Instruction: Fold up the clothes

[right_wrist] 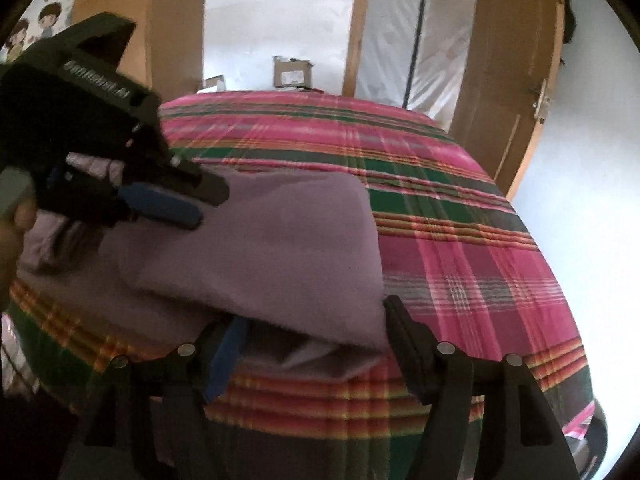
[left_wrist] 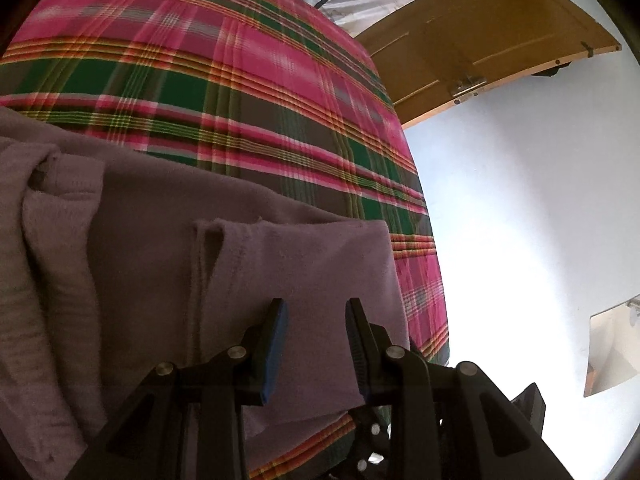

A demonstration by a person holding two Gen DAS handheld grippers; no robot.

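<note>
We see a mauve fleece garment [right_wrist: 256,248] lying folded over on itself at the near edge of a bed covered by a pink and green plaid bedspread [right_wrist: 460,240]. In the left wrist view the same garment [left_wrist: 168,216] fills the lower left, with a folded flap and a seam running toward the camera.

Our left gripper [left_wrist: 316,306] hovers over the flap with its blue-padded jaws partly apart. Cloth shows in the gap, yet the pads do not press on it. In the right wrist view this gripper [right_wrist: 192,208] reaches in from the left above the garment, held by a hand [right_wrist: 12,236].

Our right gripper [right_wrist: 316,320] stands with its jaws spread wide at the garment's near folded edge, which lies between them ungripped.

A wooden door [left_wrist: 480,40] stands beyond the bed, beside a white wall [left_wrist: 520,200].
</note>
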